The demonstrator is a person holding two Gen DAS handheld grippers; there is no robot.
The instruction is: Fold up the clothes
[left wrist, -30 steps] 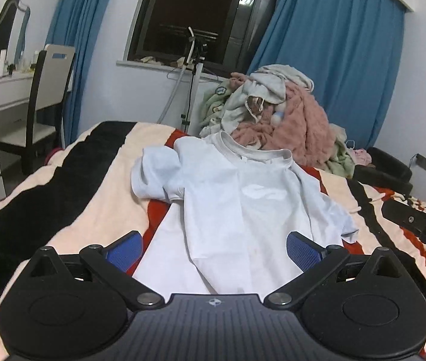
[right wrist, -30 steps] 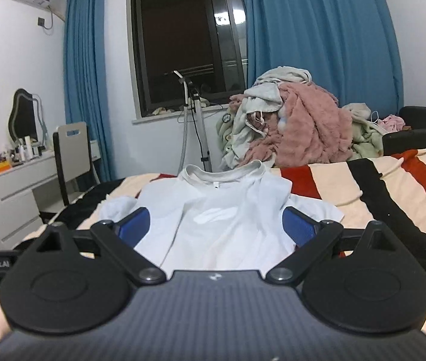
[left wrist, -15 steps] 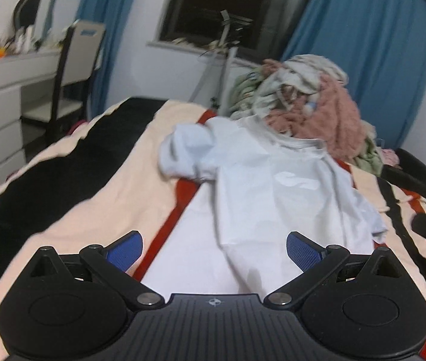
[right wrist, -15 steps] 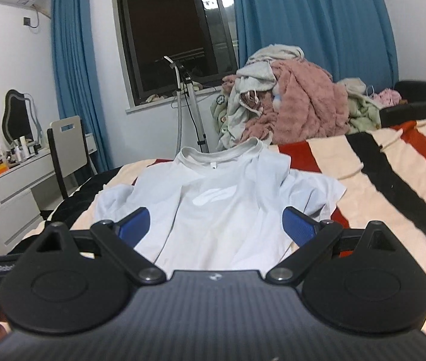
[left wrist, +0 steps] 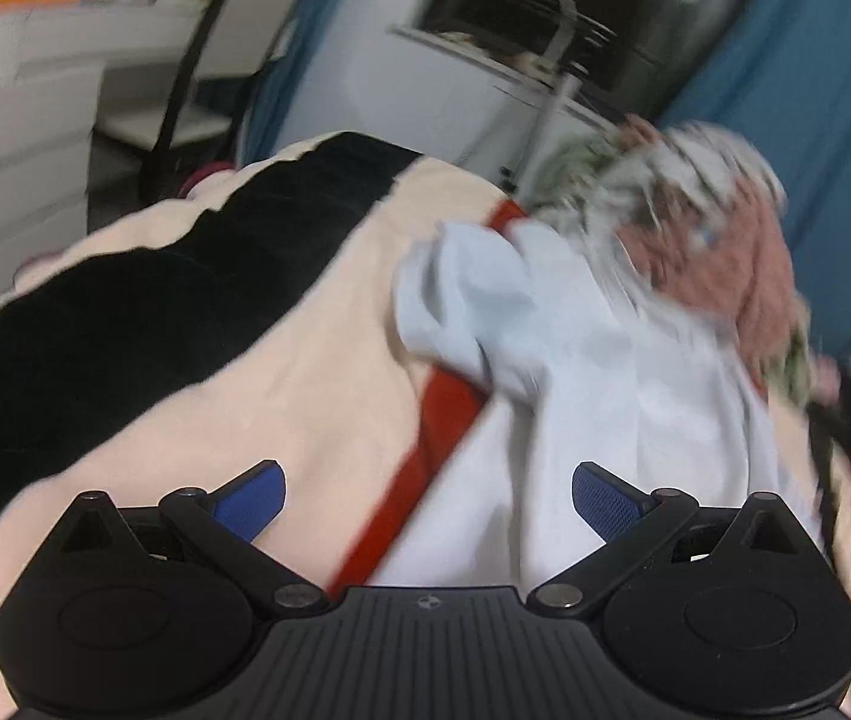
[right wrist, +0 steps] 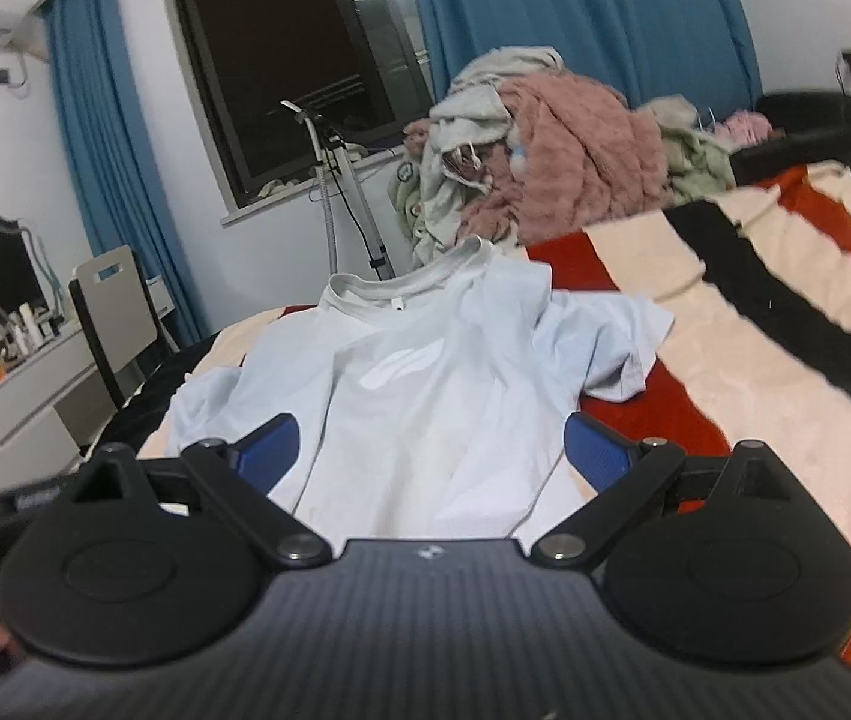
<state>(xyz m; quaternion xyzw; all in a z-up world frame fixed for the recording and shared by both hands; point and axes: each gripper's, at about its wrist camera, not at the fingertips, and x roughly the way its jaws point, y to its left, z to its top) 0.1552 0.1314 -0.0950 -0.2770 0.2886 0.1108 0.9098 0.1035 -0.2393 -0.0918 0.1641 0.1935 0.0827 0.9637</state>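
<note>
White cotton T-shirt [right wrist: 425, 396] spread on bed [right wrist: 755, 372]: light, limp; grip at sleeve or hem. Both hand-held grippers [left wrist: 428, 495] [right wrist: 431, 450] spread, empty.

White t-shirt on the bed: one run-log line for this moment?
stage: approach | white t-shirt: lying on striped blanket, unfolded, sleeves rumpled | left gripper: open, empty | right gripper: open, empty | left view: motion-blurred
</note>
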